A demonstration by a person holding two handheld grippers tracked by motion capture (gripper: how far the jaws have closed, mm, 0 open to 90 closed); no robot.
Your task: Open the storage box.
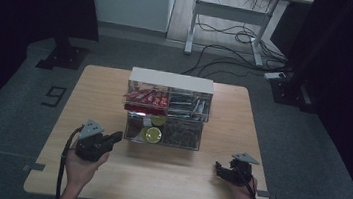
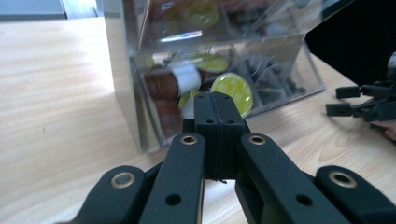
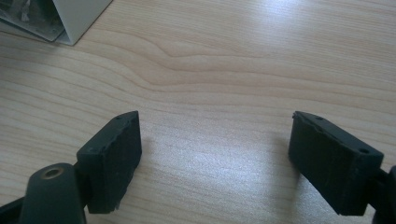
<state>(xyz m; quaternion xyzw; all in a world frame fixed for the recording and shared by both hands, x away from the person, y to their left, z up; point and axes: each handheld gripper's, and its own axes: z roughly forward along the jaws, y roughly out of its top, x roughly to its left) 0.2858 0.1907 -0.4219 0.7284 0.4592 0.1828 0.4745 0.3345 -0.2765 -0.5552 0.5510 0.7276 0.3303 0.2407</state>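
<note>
The left gripper (image 1: 116,137) hovers just off the front left corner of the clear drawer organizer (image 1: 167,109), its fingers (image 2: 219,122) pressed together on nothing. The organizer stands mid-table (image 1: 155,177), a yellow-lidded capsule (image 1: 153,134) in its lower drawer. Well right of the organizer, the right gripper (image 1: 218,168) rests, fingers (image 3: 112,158) spread wide.

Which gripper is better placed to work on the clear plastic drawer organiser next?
Left, probably: the left gripper, jaws shut and empty, points at the clear plastic drawer organiser; the right gripper sits open, farther off.
</note>
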